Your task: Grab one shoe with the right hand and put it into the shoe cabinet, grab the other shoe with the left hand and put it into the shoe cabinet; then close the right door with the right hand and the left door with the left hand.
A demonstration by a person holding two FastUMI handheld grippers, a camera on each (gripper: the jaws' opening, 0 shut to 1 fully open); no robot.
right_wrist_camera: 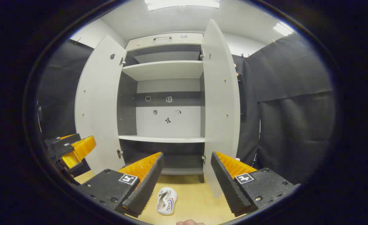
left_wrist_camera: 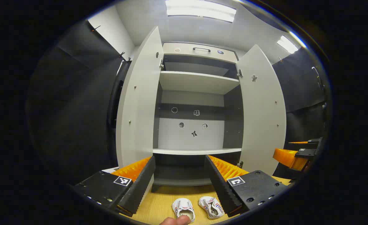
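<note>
Two small white shoes lie side by side on the wooden floor in front of the cabinet: one [left_wrist_camera: 183, 208] left, the other [left_wrist_camera: 211, 207] right. My left gripper [left_wrist_camera: 180, 159] hovers above them, open and holding nothing. Farther right in the same view is my right gripper [left_wrist_camera: 296, 154]. In the right gripper view, a white shoe [right_wrist_camera: 166, 196] lies on the floor below my right gripper [right_wrist_camera: 187, 154], which is open and holds nothing. The left gripper [right_wrist_camera: 71, 150] appears at that view's left edge. The shoe cabinet [left_wrist_camera: 196, 151] stands ahead with its left door [left_wrist_camera: 140, 103] and right door [left_wrist_camera: 262, 109] swung wide.
The cabinet has a lower shelf [right_wrist_camera: 162, 138], an upper shelf [right_wrist_camera: 165, 70] and a bottom compartment near the floor. Its open doors [right_wrist_camera: 99, 103] [right_wrist_camera: 218, 103] jut toward me. Black cloth walls close in on both sides. A fingertip [left_wrist_camera: 174, 221] shows at the bottom edge.
</note>
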